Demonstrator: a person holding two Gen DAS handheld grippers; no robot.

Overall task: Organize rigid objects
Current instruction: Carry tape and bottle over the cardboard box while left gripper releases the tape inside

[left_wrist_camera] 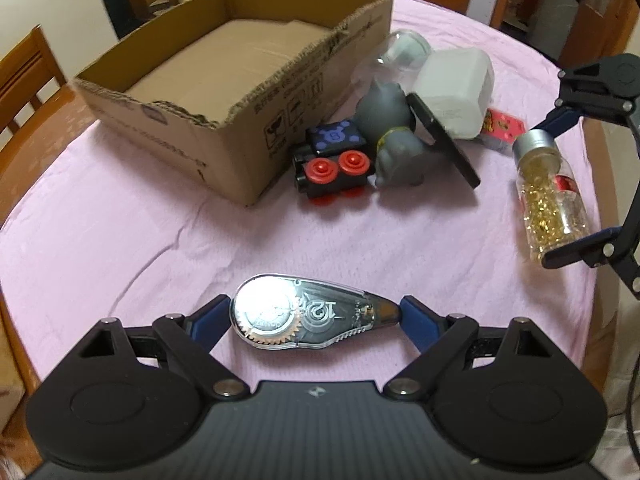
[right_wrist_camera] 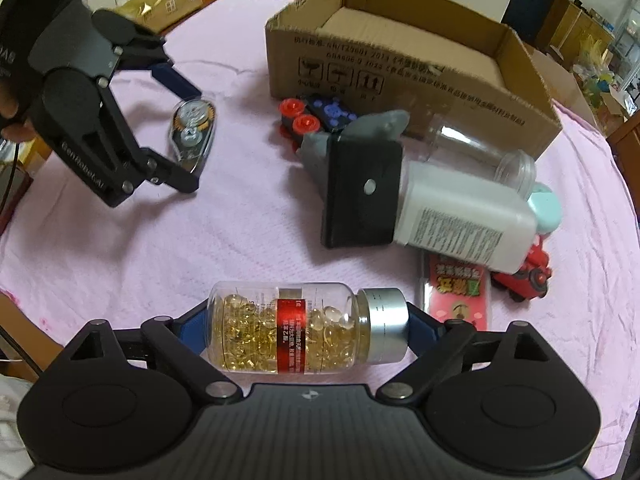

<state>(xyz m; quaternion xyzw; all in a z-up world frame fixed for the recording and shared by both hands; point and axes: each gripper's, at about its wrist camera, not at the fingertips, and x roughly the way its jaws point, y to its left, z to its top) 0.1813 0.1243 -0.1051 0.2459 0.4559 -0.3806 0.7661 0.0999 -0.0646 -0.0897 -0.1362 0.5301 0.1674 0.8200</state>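
Observation:
My left gripper [left_wrist_camera: 316, 314] is shut on a clear correction tape dispenser [left_wrist_camera: 308, 318], held end to end between its blue pads just above the pink cloth; it also shows in the right wrist view [right_wrist_camera: 192, 136]. My right gripper [right_wrist_camera: 308, 328] is shut on a clear bottle of golden capsules with a silver cap [right_wrist_camera: 304, 330], held lengthwise; it shows at the right of the left wrist view [left_wrist_camera: 552, 200]. An open cardboard box [left_wrist_camera: 240, 120] stands at the back, its inside bare.
Beside the box lies a pile: a black toy block with red wheels [left_wrist_camera: 332, 168], a grey animal figure [left_wrist_camera: 394, 136], a black flat piece [right_wrist_camera: 360, 196], a white bottle [right_wrist_camera: 460, 220], a clear jar [right_wrist_camera: 480, 148], a pink packet [right_wrist_camera: 456, 292], a red toy [right_wrist_camera: 528, 272]. Wooden chairs surround the table.

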